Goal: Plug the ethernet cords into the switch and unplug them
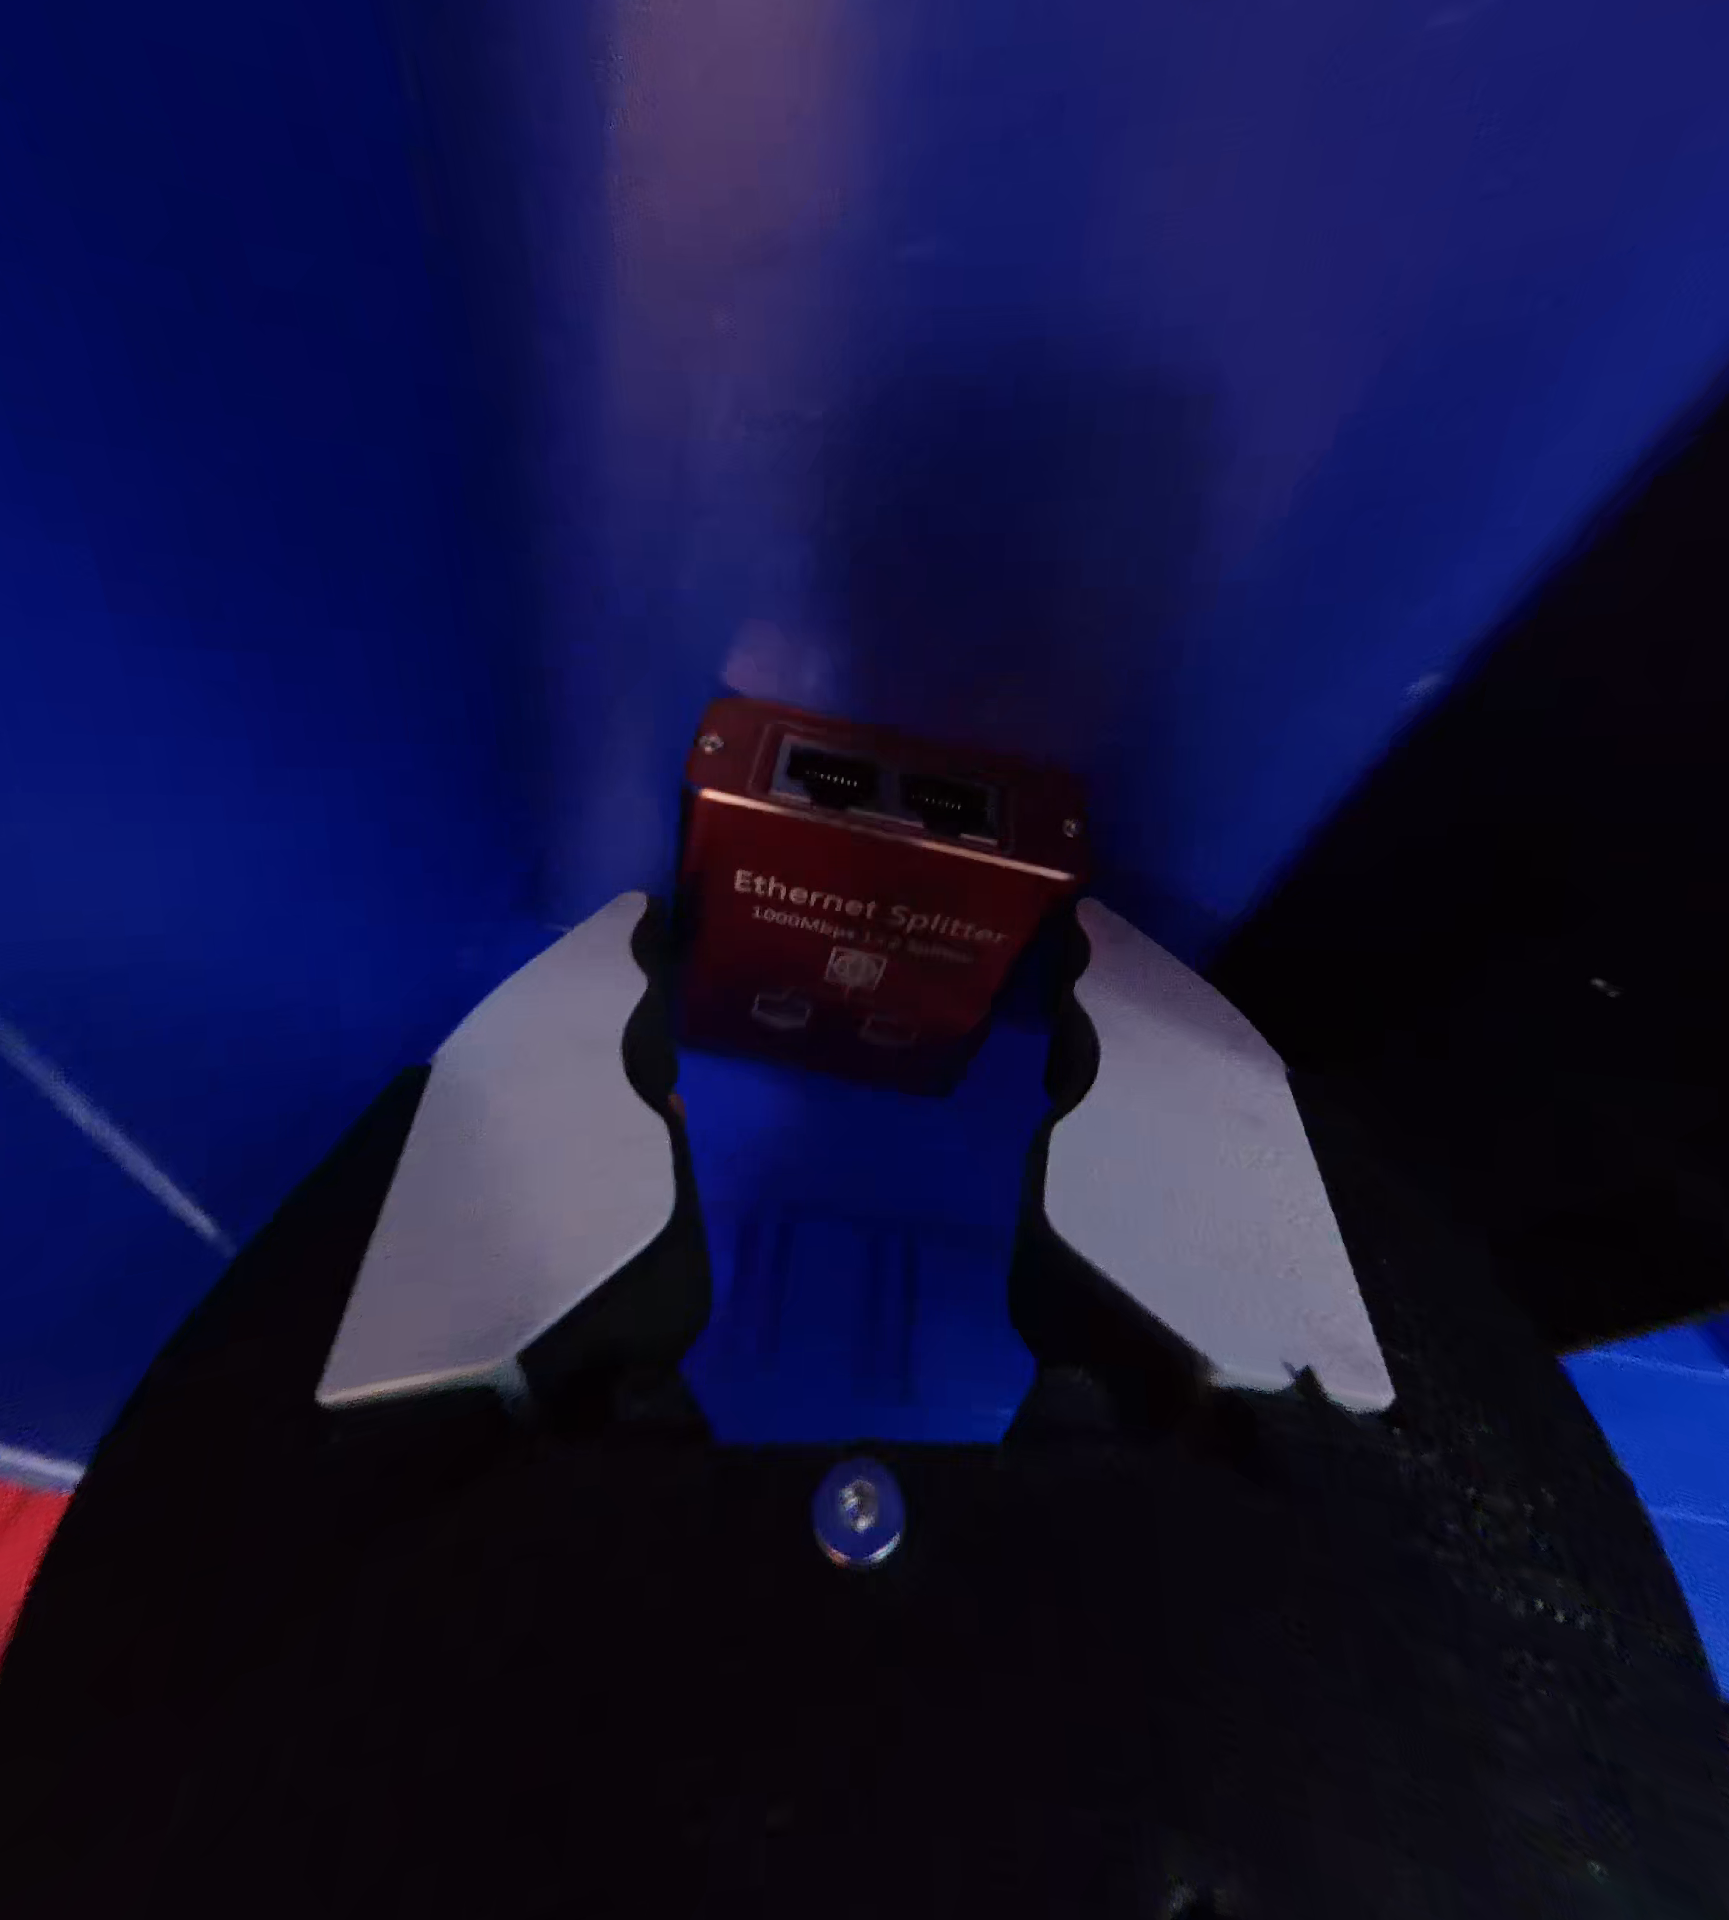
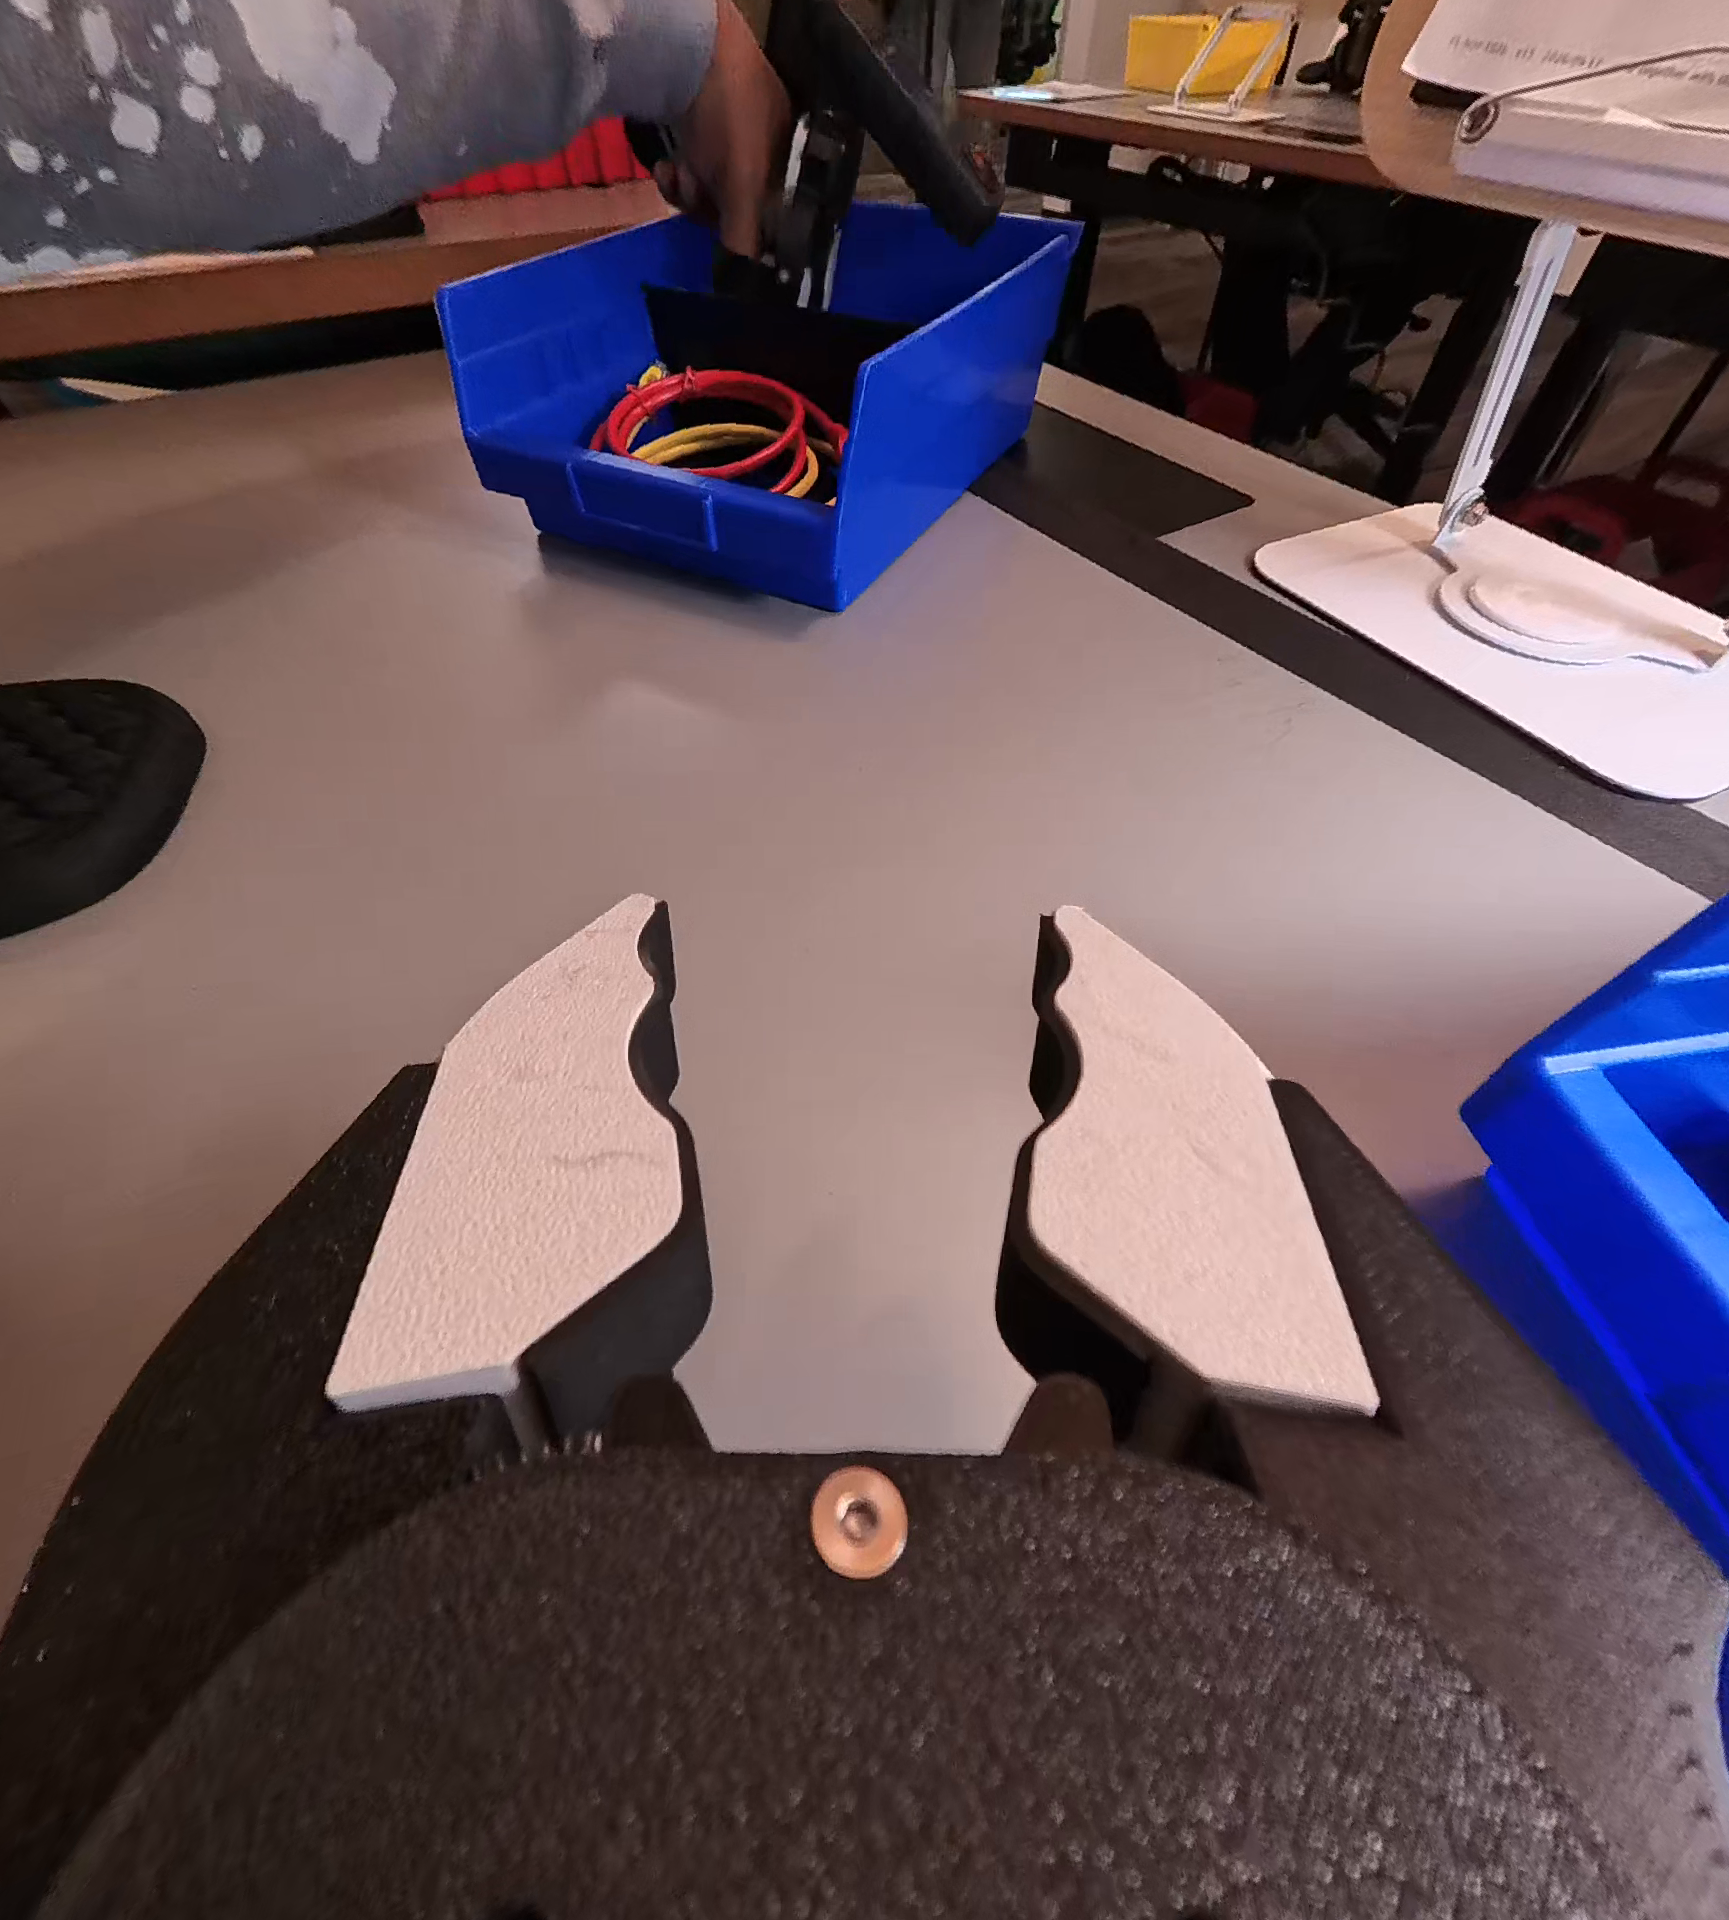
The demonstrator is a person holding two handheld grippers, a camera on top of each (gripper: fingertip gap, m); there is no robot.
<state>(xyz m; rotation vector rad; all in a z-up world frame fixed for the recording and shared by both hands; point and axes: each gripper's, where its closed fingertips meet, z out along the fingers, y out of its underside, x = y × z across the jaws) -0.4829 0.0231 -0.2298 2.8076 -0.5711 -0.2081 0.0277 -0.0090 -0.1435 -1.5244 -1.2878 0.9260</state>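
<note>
A red switch box (image 1: 875,904) with two empty ports on its upper face stands against the inner wall of a blue bin (image 1: 320,520). My left gripper (image 1: 865,935) is open, with its fingertips on either side of the box's lower half. In the right wrist view the same bin (image 2: 943,436) stands on the grey table (image 2: 839,748). The left gripper (image 2: 808,208), held by a hand, reaches into the bin's back part behind a black divider. Coiled red cords (image 2: 725,400) and yellow cords (image 2: 704,445) lie in its front part. My right gripper (image 2: 855,935) is open and empty, low over the table.
A black textured pad (image 2: 18,800) lies at the left. A white stand base (image 2: 1525,634) sits at the right past a dark strip on the table. A second blue bin (image 2: 1670,1195) is close on my right gripper's right side.
</note>
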